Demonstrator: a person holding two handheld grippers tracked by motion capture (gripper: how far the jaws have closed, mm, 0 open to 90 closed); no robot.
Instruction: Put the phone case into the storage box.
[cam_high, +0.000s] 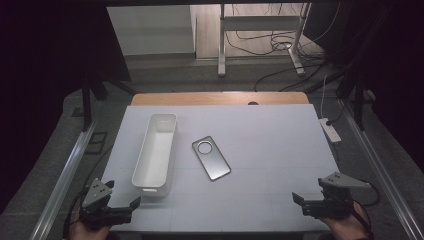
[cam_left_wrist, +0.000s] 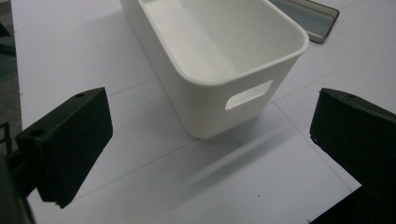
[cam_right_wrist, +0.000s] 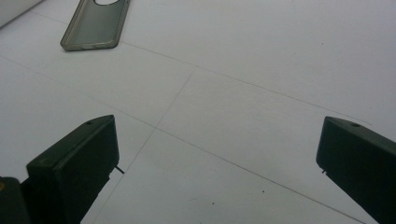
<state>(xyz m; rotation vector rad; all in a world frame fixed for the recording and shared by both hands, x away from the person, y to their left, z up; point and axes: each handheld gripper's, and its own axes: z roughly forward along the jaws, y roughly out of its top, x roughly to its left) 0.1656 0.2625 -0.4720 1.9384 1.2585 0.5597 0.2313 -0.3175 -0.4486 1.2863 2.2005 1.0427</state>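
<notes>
Jaws of your left gripper (cam_high: 122, 195) and right gripper (cam_high: 312, 196) are standing wide open and empty, waiting at desk (cam_high: 260, 150) edge, ready for phone case (cam_high: 211, 157) and white bin (cam_high: 156, 149).

White bin (cam_high: 156, 150): smooth plastic, faint sheen. Phone case (cam_high: 211, 158): grey, semi-gloss, looks like soft plastic. Table (cam_high: 260, 150): matt white sheet with fine seams; bare wood along far edge. Jaw pads: matt black.

We see a white oblong bin (cam_high: 156, 150), upright and empty, left of centre; a grey phone case (cam_high: 211, 157) lies flat just right.
</notes>
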